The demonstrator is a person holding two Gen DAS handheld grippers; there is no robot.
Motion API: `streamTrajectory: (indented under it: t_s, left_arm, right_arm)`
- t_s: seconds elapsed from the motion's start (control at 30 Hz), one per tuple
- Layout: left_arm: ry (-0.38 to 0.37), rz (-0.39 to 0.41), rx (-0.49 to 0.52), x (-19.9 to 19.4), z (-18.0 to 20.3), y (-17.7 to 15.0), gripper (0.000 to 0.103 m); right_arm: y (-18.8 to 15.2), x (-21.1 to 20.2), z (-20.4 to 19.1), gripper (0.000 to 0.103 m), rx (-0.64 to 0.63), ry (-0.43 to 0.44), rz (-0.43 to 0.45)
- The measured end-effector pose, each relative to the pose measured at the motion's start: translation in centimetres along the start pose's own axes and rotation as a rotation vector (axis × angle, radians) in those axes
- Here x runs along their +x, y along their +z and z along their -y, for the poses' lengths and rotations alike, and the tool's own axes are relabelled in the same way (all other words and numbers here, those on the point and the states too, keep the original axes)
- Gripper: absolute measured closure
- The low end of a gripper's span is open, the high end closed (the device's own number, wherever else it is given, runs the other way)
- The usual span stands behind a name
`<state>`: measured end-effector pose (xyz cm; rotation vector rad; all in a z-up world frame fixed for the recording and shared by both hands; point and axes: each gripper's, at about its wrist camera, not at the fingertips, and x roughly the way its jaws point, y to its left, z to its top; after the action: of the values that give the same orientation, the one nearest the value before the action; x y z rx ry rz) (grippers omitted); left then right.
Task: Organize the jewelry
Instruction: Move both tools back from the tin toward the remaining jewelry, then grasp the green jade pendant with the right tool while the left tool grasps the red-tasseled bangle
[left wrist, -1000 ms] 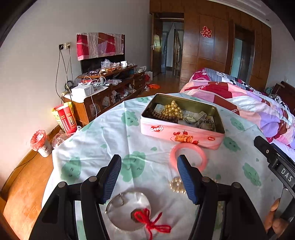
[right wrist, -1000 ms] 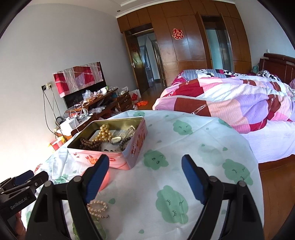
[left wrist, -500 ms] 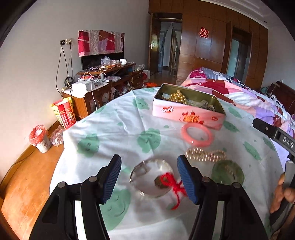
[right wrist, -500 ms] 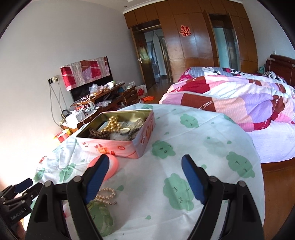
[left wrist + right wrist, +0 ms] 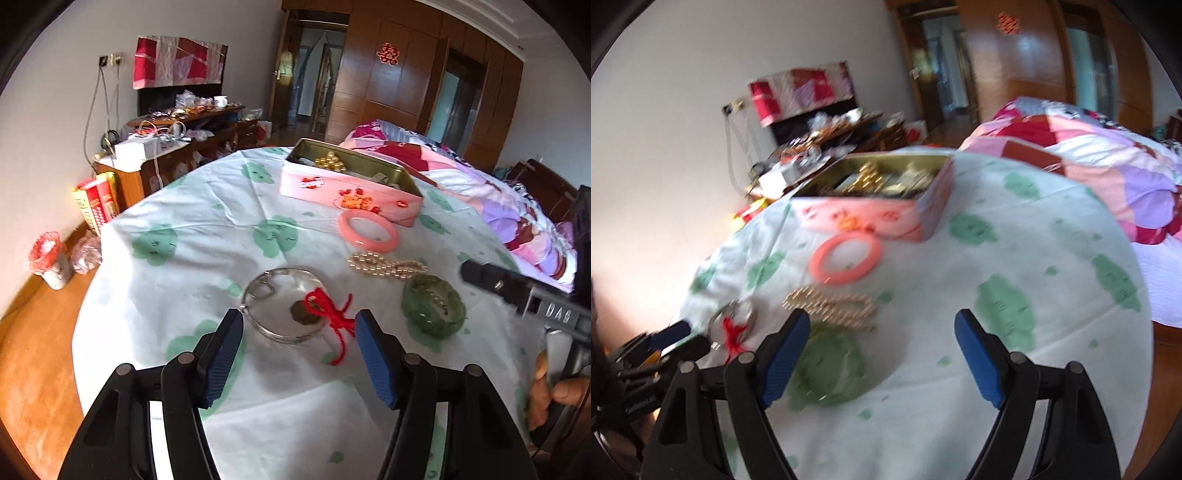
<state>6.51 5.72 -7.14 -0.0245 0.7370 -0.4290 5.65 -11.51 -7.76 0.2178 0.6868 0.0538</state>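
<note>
- Since the earlier frames both grippers have pulled back from the tin; more of the jewelry now lies ahead of them. Right wrist view is motion-blurred.
- Left gripper [image 5: 298, 349]: jaws wide apart, holding nothing, hovering over the counter [image 5: 192, 236] just short of the silver bangle [image 5: 282, 306].
- Inside the bangle ring: a dark coin-like pendant [image 5: 304, 314] tied with red cord [image 5: 334, 321].
- Right gripper [image 5: 882, 356]: jaws wide apart, holding nothing; green bracelet [image 5: 831, 363] sits beside its left finger.
- Pearl strand [image 5: 386, 264] lies just past the green bracelet.
- Pink bangle [image 5: 368, 231] is flat on the cloth, just in front of the tin.
- Pink tin [image 5: 351, 186] is farthest, lid off, with gold beads [image 5: 330, 162] piled inside.
</note>
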Motion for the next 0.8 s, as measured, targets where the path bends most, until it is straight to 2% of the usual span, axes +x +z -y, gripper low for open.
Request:
streamTrajectory:
  t_s: [0.1, 0.3, 0.53, 0.57, 0.6, 0.7, 0.77, 0.8]
  left_arm:
    - [-0.027, 0.000, -0.001, -0.3, 0.3, 0.0, 0.040]
    - [-0.046, -0.011, 0.007, -0.1, 0.6, -0.3, 0.040]
    - [-0.067, -0.019, 0.009, -0.2, 0.6, -0.3, 0.040]
    - [-0.066, -0.021, 0.006, -0.2, 0.6, -0.3, 0.040]
    - [-0.065, -0.021, 0.002, -0.1, 0.6, -0.3, 0.040]
    - [-0.080, -0.018, -0.016, -0.2, 0.5, -0.1, 0.040]
    - [-0.092, -0.014, -0.016, -0.3, 0.7, 0.0, 0.040]
    - [-0.094, -0.012, -0.011, -0.3, 0.9, 0.1, 0.040]
  right_arm:
    - [-0.4, 0.3, -1.0, 0.020, -0.040, 0.028, -0.045]
    - [-1.3, 1.8, -2.3, 0.020, -0.094, 0.024, -0.144]
    - [-1.7, 4.0, -4.2, 0.019, -0.187, -0.013, -0.244]
    - [-1.7, 4.1, -4.5, 0.022, -0.208, -0.027, -0.244]
    - [-1.7, 4.1, -4.8, 0.025, -0.222, -0.024, -0.245]
    - [-2.0, 3.7, -5.2, 0.053, -0.265, -0.044, -0.230]
    - [-2.1, 3.6, -5.2, 0.079, -0.274, -0.032, -0.221]
    - [-2.1, 3.5, -5.1, 0.081, -0.270, -0.027, -0.218]
